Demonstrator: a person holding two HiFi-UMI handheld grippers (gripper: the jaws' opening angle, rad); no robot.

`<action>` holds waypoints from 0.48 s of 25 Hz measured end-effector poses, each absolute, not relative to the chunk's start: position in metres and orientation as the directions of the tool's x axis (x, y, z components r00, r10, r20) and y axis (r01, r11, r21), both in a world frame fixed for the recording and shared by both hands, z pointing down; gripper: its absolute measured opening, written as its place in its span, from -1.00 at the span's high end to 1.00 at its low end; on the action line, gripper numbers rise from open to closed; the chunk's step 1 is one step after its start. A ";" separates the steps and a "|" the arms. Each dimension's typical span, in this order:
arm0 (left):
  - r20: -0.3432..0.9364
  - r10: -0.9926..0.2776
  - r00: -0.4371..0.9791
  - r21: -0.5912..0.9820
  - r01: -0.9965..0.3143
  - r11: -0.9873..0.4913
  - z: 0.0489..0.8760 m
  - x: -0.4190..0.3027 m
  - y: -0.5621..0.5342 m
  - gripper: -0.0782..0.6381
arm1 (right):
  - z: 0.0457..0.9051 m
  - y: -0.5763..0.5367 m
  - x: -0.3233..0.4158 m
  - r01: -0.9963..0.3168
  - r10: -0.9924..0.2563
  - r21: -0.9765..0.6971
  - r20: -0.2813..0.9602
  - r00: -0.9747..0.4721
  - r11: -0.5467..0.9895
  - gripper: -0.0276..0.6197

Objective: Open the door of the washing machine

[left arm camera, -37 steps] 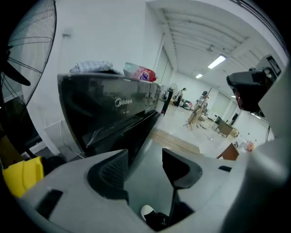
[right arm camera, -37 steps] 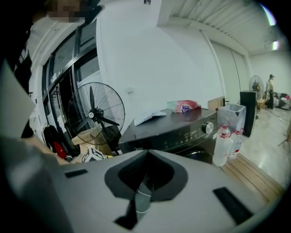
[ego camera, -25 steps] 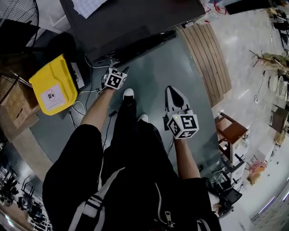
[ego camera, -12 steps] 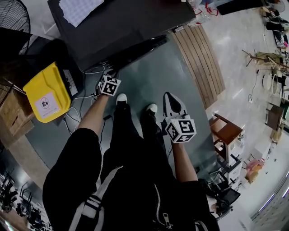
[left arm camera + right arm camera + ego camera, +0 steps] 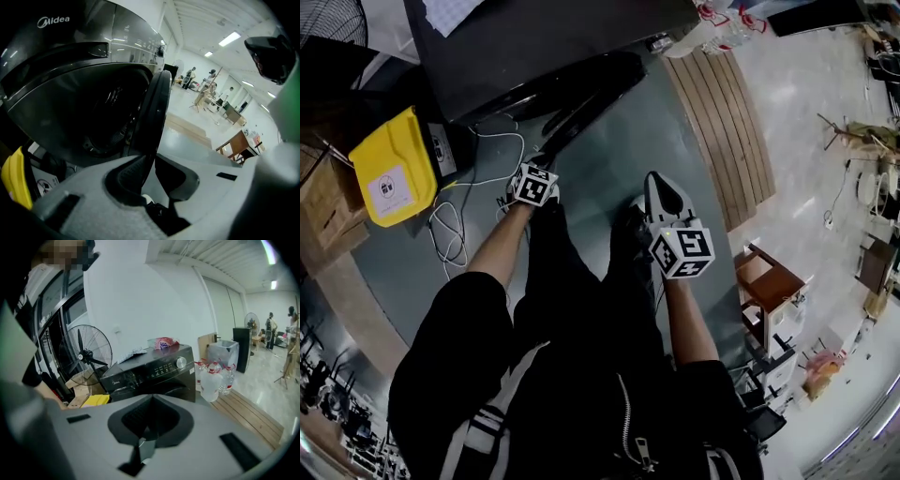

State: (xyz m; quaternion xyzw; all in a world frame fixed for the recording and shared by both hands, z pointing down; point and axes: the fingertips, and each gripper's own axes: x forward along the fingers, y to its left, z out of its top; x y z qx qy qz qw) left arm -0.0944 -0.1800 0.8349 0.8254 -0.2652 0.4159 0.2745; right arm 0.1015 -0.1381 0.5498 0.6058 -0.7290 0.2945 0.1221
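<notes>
The dark washing machine (image 5: 553, 47) stands at the top of the head view, and its round door (image 5: 591, 89) is swung partly out from the front. My left gripper (image 5: 546, 161) reaches down to the door's free edge. In the left gripper view the door's rim (image 5: 157, 112) runs down between the two pads, and my left gripper (image 5: 149, 173) is shut on it; the drum opening behind is dark. Further right, my right gripper (image 5: 664, 199) hangs over the grey floor with its jaws together and nothing in them. The right gripper view shows my right gripper (image 5: 149, 420) pointing at the machine (image 5: 154, 369) from a distance.
A yellow bin (image 5: 389, 173) and loose white cables (image 5: 455, 220) lie left of the machine. A wooden slatted platform (image 5: 722, 122) with water bottles (image 5: 215, 376) is on its right. A standing fan (image 5: 86, 357) is behind the machine on its left, and a wooden stool (image 5: 773, 277) stands at the right.
The door has swung out from the machine's front. My left gripper has come back toward the person along with the door's edge. The right gripper has shifted only a little.
</notes>
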 end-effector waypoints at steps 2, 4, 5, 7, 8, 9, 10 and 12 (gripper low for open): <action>0.833 -0.225 0.505 0.241 -0.698 -0.674 0.836 -0.076 -0.159 0.60 | 0.554 -0.132 0.122 -0.950 -0.799 -0.281 0.537 -0.271 0.134 0.90; 0.834 -0.240 0.497 0.247 -0.725 -0.643 0.836 -0.058 -0.138 0.60 | 0.560 -0.126 0.143 -0.942 -0.782 -0.284 0.541 -0.309 0.176 0.90; 0.835 -0.248 0.491 0.249 -0.739 -0.626 0.836 -0.048 -0.129 0.60 | 0.562 -0.122 0.153 -0.938 -0.774 -0.288 0.542 -0.327 0.194 0.90; 0.840 -0.263 0.474 0.247 -0.767 -0.592 0.837 -0.028 -0.110 0.60 | 0.568 -0.114 0.177 -0.930 -0.759 -0.294 0.547 -0.354 0.222 0.90; 0.843 -0.267 0.467 0.249 -0.779 -0.576 0.836 -0.017 -0.099 0.60 | 0.571 -0.110 0.189 -0.926 -0.752 -0.296 0.550 -0.364 0.233 0.90; 0.845 -0.267 0.464 0.255 -0.787 -0.562 0.836 -0.004 -0.089 0.60 | 0.573 -0.105 0.201 -0.924 -0.746 -0.297 0.552 -0.372 0.241 0.90; 0.846 -0.263 0.464 0.263 -0.791 -0.552 0.836 0.009 -0.078 0.61 | 0.575 -0.101 0.213 -0.922 -0.741 -0.300 0.554 -0.378 0.246 0.90; 0.849 -0.246 0.468 0.278 -0.791 -0.545 0.836 0.037 -0.058 0.61 | 0.578 -0.094 0.237 -0.917 -0.734 -0.308 0.556 -0.389 0.253 0.90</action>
